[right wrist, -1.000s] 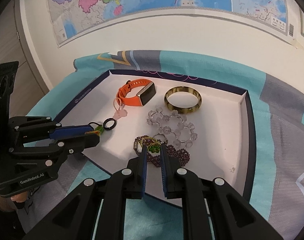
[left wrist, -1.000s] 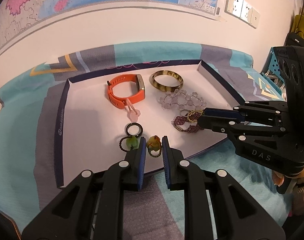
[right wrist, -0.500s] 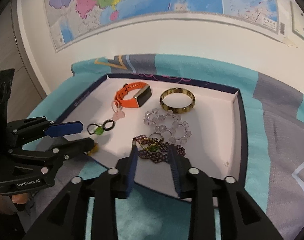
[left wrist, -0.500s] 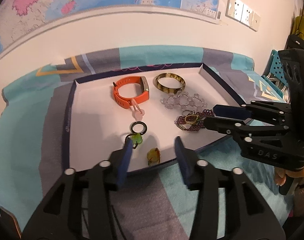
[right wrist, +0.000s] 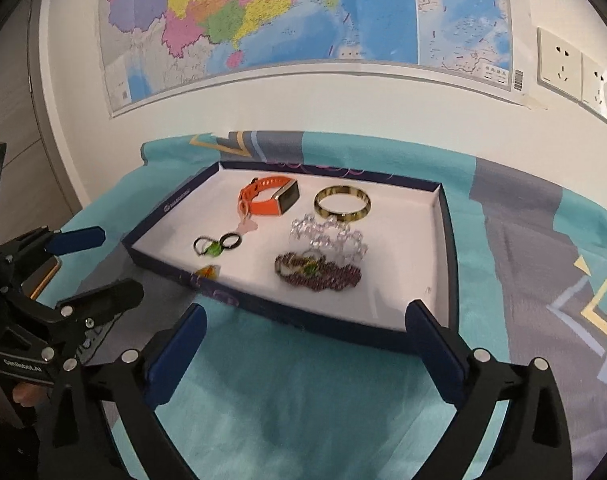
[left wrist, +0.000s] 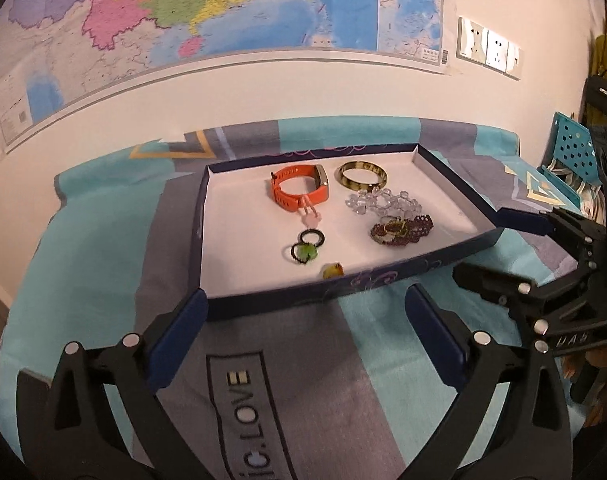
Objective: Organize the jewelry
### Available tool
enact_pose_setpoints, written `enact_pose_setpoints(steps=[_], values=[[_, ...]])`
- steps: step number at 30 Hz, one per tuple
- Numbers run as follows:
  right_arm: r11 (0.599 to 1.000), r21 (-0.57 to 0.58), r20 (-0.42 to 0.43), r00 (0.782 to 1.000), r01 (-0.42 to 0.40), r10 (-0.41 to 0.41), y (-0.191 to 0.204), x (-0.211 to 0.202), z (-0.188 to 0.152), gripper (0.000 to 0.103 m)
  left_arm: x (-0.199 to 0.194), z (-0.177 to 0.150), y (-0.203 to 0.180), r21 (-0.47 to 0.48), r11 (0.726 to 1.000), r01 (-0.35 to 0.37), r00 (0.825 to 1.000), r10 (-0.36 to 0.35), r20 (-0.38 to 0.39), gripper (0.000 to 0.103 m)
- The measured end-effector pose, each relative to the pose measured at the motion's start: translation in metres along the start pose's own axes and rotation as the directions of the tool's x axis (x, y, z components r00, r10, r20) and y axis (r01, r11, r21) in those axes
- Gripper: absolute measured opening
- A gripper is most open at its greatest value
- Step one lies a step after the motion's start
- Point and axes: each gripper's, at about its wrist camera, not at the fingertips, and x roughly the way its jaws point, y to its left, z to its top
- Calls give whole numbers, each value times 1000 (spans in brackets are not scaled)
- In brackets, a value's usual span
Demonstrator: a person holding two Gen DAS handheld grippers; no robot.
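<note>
Both grippers, left gripper (left wrist: 303,332) and right gripper (right wrist: 305,338), are black angular frames with silver screws and blue finger pads (left wrist: 435,340).

The tray (left wrist: 399,280) is viewed by both wrist cameras from its near side, angled down toward the far wall and map (right wrist: 303,12). It is seen from the near left in the left view, from the near right in the right.
</note>
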Motion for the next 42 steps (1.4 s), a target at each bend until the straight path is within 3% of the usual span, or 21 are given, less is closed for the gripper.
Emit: enact_pose_setpoints(steps=[5, 19, 42], values=[[999, -18, -1, 1000, 31, -31, 9, -4, -10, 96, -8, -6, 0, -29, 999, -21, 1000, 21, 2, 97], [1000, 9, 9, 1000, 11, -11, 16, -17, -21, 96, -18, -16, 5, -72, 993, -94, 996, 94, 0, 97], [999, 32, 0, 1000, 7, -7, 17, -19, -26, 96, -19, -22, 3, -62, 992, -113, 994, 113, -10, 97]])
